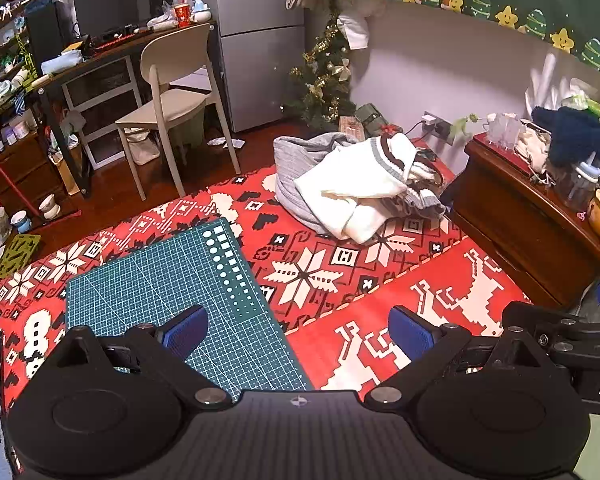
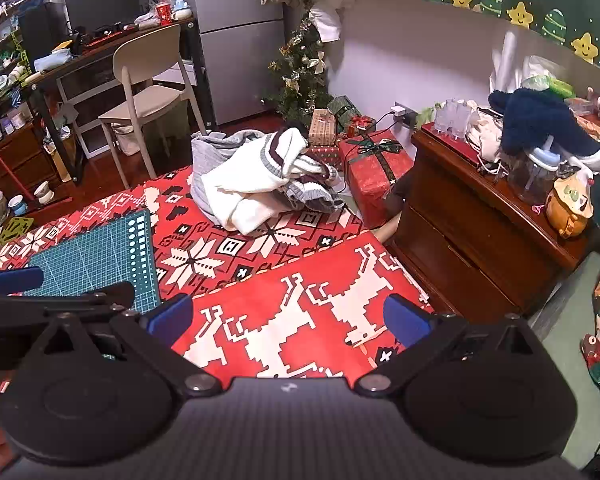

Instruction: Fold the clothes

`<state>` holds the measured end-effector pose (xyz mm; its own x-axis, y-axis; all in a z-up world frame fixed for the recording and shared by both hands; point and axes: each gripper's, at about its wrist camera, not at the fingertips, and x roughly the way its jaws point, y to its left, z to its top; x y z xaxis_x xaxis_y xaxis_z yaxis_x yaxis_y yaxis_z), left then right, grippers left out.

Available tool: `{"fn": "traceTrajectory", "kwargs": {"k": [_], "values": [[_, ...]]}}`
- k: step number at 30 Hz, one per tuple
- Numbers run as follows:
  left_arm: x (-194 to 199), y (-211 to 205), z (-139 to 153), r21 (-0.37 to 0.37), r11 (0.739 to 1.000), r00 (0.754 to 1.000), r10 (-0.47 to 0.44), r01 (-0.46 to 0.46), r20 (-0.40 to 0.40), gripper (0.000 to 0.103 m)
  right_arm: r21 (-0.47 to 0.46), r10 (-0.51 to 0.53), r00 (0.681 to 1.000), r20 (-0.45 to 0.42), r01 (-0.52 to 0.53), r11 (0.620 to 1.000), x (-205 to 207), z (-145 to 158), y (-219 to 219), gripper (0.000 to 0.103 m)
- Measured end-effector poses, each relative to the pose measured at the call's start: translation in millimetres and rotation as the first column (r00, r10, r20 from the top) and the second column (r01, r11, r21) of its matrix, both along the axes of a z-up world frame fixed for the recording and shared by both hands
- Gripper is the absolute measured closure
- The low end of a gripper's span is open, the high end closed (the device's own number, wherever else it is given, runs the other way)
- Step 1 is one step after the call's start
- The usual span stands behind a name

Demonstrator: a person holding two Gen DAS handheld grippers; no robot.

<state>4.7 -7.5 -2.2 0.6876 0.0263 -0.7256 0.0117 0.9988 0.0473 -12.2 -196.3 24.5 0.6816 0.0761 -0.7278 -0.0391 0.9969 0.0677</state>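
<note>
Evidently both idle | left tool point(image 1: 298, 334) and right tool point(image 2: 286, 320) gaped, gripping nothing | clothes point(image 1: 356, 188) lay heaped well ahead on the blanket point(image 1: 320, 276) | likely soft, light, floppy knit | best pinched at the striped hem or shoulders.

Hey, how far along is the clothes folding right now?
Nothing looks folded yet. The clothes pile, white and grey knits, lies crumpled on the red blanket beyond the cutting mat. Nothing is in hand: the left gripper and right gripper are both open and empty above the blanket. Left: pull a garment out, spread it, and fold the whole pile.
</note>
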Motion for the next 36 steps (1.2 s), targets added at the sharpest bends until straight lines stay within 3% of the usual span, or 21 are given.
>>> {"fn": "traceTrajectory", "kwargs": {"k": [9,14,21,26,30,36], "values": [[3.9,-0.9,-3.6,0.005,1.0,1.0,0.004,-0.004,0.014,0.006,0.002,-0.001,1.0,0.0,0.001,1.0,4.6,-4.2,0.8,0.001],[8.0,2.4,-7.8,-0.028,1.0,1.0,0.005,-0.004,0.006,0.006,0.014,-0.004,1.0,0.017,0.004,1.0,5.3,-8.1,1.9,0.001],[13.2,0.4,-15.1,-0.009,1.0,0.998,-0.007,0.007,0.063,0.006,0.039,-0.029,0.999,0.016,0.029,0.999,14.6,-23.5,-2.6,0.001],[25.7,4.1,-27.4,-0.056,0.998,0.996,-0.029,0.035,0.089,0.005,0.014,-0.05,0.998,0.047,0.05,0.999,24.6,-35.6,-5.2,0.001],[39.1,6.6,-39.5,-0.091,0.995,0.996,-0.02,0.027,0.084,0.006,-0.07,-0.06,0.995,0.082,0.066,0.995,37.8,-45.9,-2.2,0.001],[61.3,2.0,-52.2,-0.037,0.999,0.992,-0.029,0.034,0.123,0.006,-0.081,-0.091,0.99,0.104,0.1,0.992,57.9,-61.6,-6.8,0.001]]}}
